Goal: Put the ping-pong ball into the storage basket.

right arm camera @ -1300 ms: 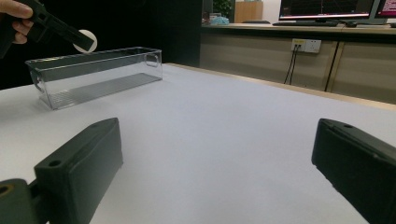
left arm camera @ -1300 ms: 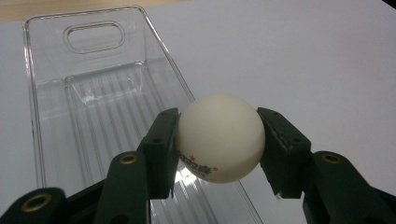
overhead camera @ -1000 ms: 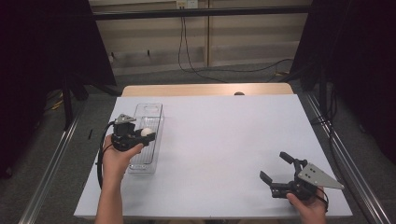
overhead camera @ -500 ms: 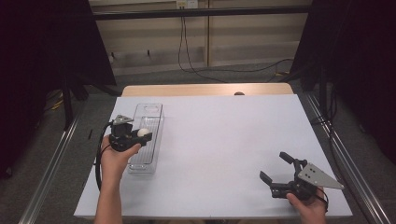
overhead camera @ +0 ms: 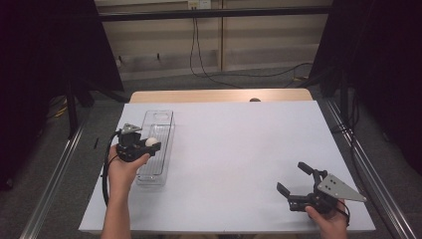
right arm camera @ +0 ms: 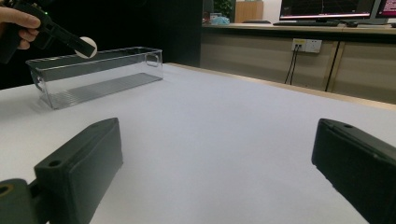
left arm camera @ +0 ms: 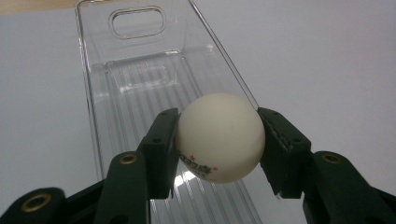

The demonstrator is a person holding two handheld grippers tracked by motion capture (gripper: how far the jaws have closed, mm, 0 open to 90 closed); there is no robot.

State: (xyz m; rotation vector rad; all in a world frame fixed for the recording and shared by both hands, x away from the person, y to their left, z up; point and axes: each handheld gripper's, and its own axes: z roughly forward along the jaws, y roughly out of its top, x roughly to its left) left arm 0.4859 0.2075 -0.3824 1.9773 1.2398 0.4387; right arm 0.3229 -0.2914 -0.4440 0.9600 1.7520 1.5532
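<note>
A white table-tennis ball (left arm camera: 218,137) sits clamped between the jaws of my left gripper (left arm camera: 217,144), which hovers over a long clear plastic bin (left arm camera: 154,84). From above, the ball (overhead camera: 151,142) and left gripper (overhead camera: 151,145) hang over the middle of the bin (overhead camera: 160,119) at the table's left. In the right gripper view the ball (right arm camera: 86,46) is seen just above the bin's (right arm camera: 98,77) rim. My right gripper (overhead camera: 295,178) rests low at the table's front right, jaws wide apart with nothing between them.
The white table (overhead camera: 239,149) stretches between the two grippers. A wooden strip (overhead camera: 219,95) runs along its far edge. Cables hang on the wall behind, and metal rails flank both sides.
The left gripper with the ball has shifted slightly over the bin. The right gripper has stayed put.
</note>
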